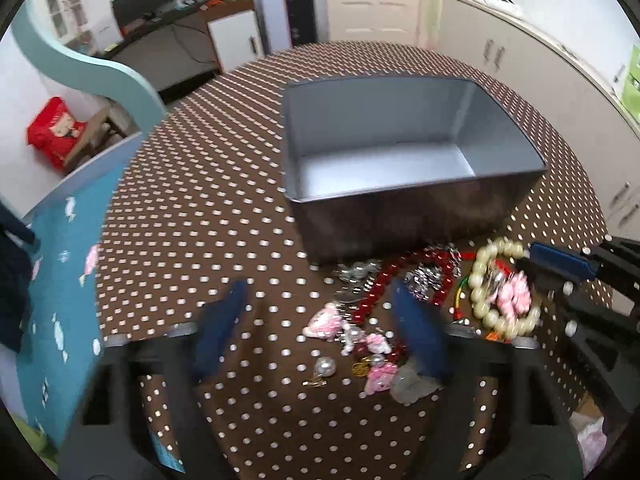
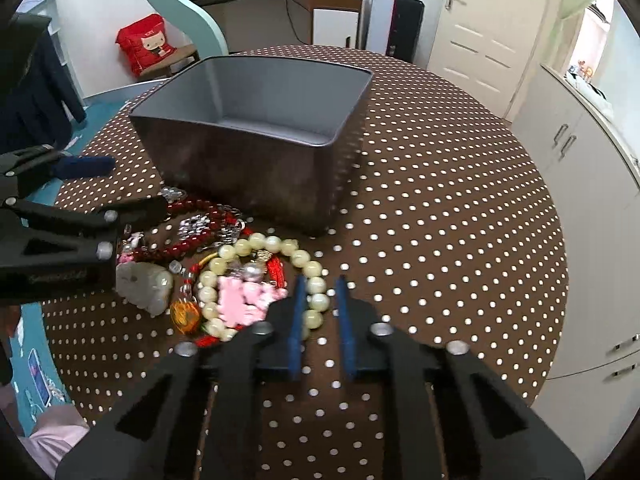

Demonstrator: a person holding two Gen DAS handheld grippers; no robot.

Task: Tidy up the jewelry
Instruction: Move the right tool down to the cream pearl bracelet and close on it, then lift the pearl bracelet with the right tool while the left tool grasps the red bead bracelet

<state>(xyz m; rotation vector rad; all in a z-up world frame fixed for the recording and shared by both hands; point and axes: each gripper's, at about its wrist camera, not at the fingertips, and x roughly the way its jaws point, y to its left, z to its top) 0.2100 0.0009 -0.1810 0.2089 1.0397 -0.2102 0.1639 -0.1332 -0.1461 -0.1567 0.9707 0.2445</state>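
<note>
The jewelry lies heaped on the dotted table (image 2: 440, 200), right against the near wall of the grey tin (image 2: 248, 168). The right gripper (image 2: 320, 292) sits low over the pale bead bracelet (image 2: 256, 240), its blue pads pinching the bracelet's near side. The left gripper (image 1: 320, 300) hangs over the red beads (image 1: 372, 292) and pink charms (image 1: 324, 322), jaws apart, nothing caught between them. Inside, the tin shows only its bare floor.

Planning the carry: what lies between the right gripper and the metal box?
In the right wrist view, the far side of the cream bead bracelet, then a sliver of dotted tablecloth.
</note>
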